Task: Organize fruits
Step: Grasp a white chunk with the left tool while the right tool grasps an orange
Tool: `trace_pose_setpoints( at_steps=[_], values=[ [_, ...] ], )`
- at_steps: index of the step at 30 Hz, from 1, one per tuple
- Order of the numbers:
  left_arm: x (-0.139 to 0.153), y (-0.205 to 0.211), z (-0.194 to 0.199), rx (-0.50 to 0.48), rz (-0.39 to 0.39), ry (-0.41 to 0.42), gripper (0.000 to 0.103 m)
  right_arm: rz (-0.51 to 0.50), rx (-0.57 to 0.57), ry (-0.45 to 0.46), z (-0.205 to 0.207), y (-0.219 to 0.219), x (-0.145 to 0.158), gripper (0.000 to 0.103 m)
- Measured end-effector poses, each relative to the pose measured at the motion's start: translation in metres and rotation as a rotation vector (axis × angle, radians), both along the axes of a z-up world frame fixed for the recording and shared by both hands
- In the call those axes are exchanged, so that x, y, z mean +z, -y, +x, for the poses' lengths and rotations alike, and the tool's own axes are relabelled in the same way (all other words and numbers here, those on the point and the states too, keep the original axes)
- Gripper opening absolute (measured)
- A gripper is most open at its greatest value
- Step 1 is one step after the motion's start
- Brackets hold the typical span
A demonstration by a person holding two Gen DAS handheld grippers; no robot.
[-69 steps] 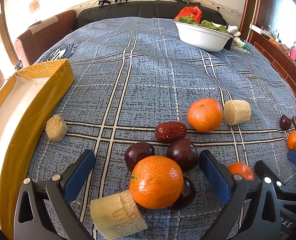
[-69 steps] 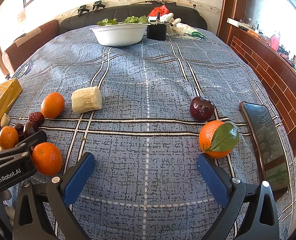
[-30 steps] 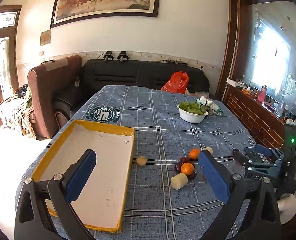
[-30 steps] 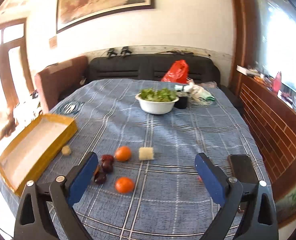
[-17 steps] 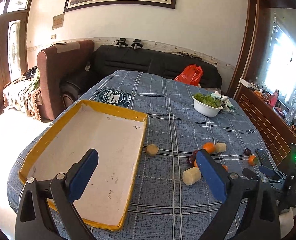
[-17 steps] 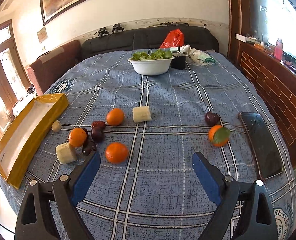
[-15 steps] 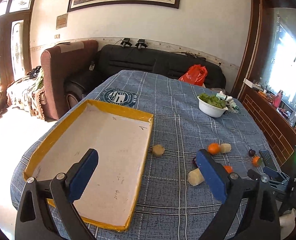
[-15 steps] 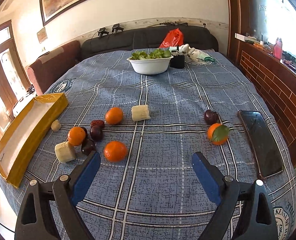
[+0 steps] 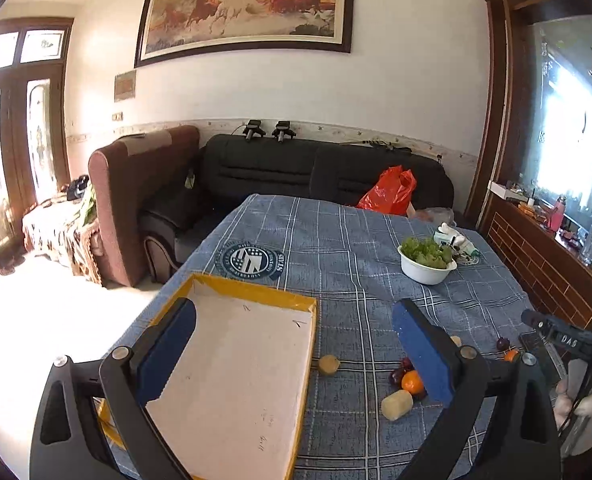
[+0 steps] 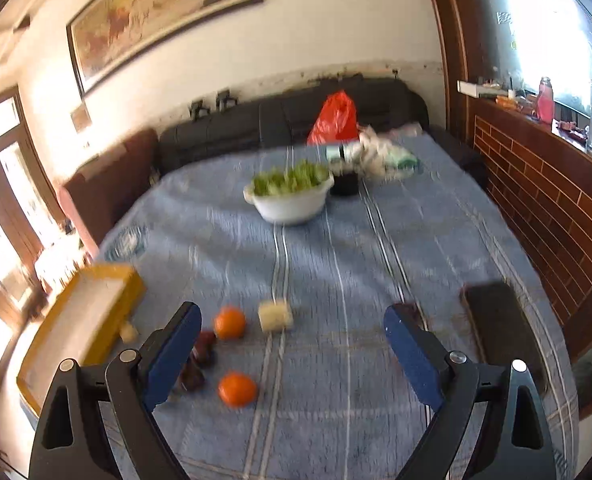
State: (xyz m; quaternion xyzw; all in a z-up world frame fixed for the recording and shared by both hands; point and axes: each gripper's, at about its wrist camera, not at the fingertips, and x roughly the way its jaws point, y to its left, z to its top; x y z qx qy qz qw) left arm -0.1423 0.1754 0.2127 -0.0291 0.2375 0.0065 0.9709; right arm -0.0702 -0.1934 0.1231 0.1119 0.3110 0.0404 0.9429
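Note:
My left gripper (image 9: 296, 344) is open and empty, held high above the yellow-rimmed tray (image 9: 251, 360). To its right on the blue cloth lie a small pale chunk (image 9: 329, 364), a sugarcane piece (image 9: 396, 405), an orange (image 9: 412, 382) and dark plums (image 9: 396, 376). My right gripper (image 10: 291, 344) is open and empty, high above the table. Its blurred view shows two oranges (image 10: 229, 322) (image 10: 237, 389), a sugarcane piece (image 10: 275, 315), dark plums (image 10: 203, 350) and the tray (image 10: 91, 308) at left.
A white bowl of greens (image 9: 427, 263) (image 10: 291, 194) stands at the far side, with a black cup (image 10: 344, 184) and a red bag (image 10: 334, 118) behind it. A phone (image 10: 496, 316) lies near the right edge. A black sofa (image 9: 316, 168) and a brown armchair (image 9: 135, 184) are beyond the table. The other gripper's body (image 9: 564, 340) shows at right.
Both grippers have risen far from the fruit and pulled back from the table. The left now looks over the tray; the right view is blurred by motion. Both stay open.

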Motion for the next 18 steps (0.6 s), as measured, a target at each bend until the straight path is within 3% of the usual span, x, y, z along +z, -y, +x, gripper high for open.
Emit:
trace_pose_setpoints(
  at_steps=[2,4,6,7,8,11,14,18],
  values=[
    [-0.004,0.010,0.008,-0.040,0.031,-0.030,0.100,0.038,0.036,-0.007,0.008,0.000,0.006,0.096],
    [-0.026,0.024,0.019,-0.112,0.033,-0.105,0.100,0.046,0.076,-0.048,0.014,-0.007,-0.008,0.096],
    [-0.060,0.041,0.029,-0.176,0.020,-0.184,0.100,0.023,0.110,-0.104,0.019,-0.017,-0.030,0.090],
    [-0.075,0.047,0.035,-0.205,0.008,-0.219,0.100,0.012,0.127,-0.143,0.021,-0.022,-0.045,0.082],
    [-0.090,0.055,0.040,-0.238,-0.009,-0.256,0.097,0.017,0.148,-0.183,0.023,-0.026,-0.060,0.074],
    [-0.132,0.076,0.057,-0.316,-0.049,-0.356,0.073,0.036,0.195,-0.267,0.030,-0.034,-0.090,0.067],
    [-0.158,0.088,0.072,-0.333,-0.050,-0.408,0.072,0.013,0.222,-0.280,0.036,-0.041,-0.104,0.067],
    [-0.171,0.091,0.082,-0.363,-0.032,-0.445,0.072,0.013,0.267,-0.290,0.044,-0.050,-0.114,0.067]
  ],
)
